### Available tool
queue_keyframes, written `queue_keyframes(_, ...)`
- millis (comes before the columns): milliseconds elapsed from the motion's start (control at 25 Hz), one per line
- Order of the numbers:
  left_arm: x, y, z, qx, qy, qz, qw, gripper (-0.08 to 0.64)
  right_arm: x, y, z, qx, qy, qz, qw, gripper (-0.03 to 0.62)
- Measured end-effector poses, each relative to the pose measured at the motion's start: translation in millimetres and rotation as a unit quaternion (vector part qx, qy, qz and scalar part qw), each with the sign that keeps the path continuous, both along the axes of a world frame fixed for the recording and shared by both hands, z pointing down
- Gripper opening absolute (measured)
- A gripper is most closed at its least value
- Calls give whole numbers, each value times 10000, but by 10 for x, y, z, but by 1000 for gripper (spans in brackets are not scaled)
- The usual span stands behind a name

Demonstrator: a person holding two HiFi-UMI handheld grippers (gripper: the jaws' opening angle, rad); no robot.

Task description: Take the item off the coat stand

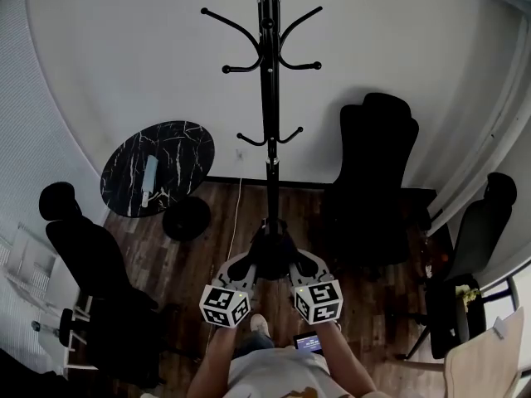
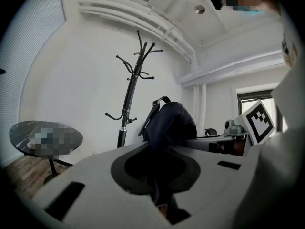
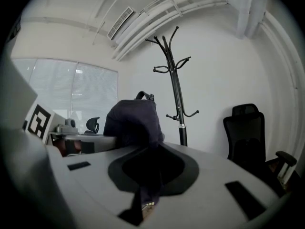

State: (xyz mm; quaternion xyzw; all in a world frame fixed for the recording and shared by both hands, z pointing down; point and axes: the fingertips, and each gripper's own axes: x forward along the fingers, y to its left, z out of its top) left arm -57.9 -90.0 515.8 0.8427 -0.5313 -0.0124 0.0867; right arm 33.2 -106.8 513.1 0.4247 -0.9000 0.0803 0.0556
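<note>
The black coat stand [image 1: 268, 98] rises against the white wall, all its hooks bare. In front of its base a dark bag [image 1: 270, 255] hangs between my two grippers, clear of the stand. My left gripper [image 1: 242, 269] holds it from the left and my right gripper [image 1: 300, 265] from the right. In the left gripper view the bag [image 2: 169, 120], with a strap loop on top, bulges past the left gripper [image 2: 157, 178], whose jaws pinch its fabric. The right gripper view shows the same bag [image 3: 133, 120] with fabric pinched in the right gripper [image 3: 148, 178]. The stand [image 3: 175, 80] is behind.
A round black marble table [image 1: 158, 168] stands left of the stand. Black office chairs sit at the right [image 1: 377, 172], far right [image 1: 477, 247] and lower left [image 1: 91, 264]. A pale wooden chair [image 1: 485, 359] is at the bottom right. A white cable [image 1: 236, 214] runs down the wall.
</note>
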Motion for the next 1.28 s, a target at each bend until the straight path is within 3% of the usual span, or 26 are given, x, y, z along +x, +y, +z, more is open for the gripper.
queue_keyframes(240,123,310,38,-16,13,-32,10000,31,133,321,21,26,60,-16,10000,34)
queue_keyframes(1280,182,488,-71,112,-2,-11,9999,31,192,511,-85,181,115,-48,9998,31)
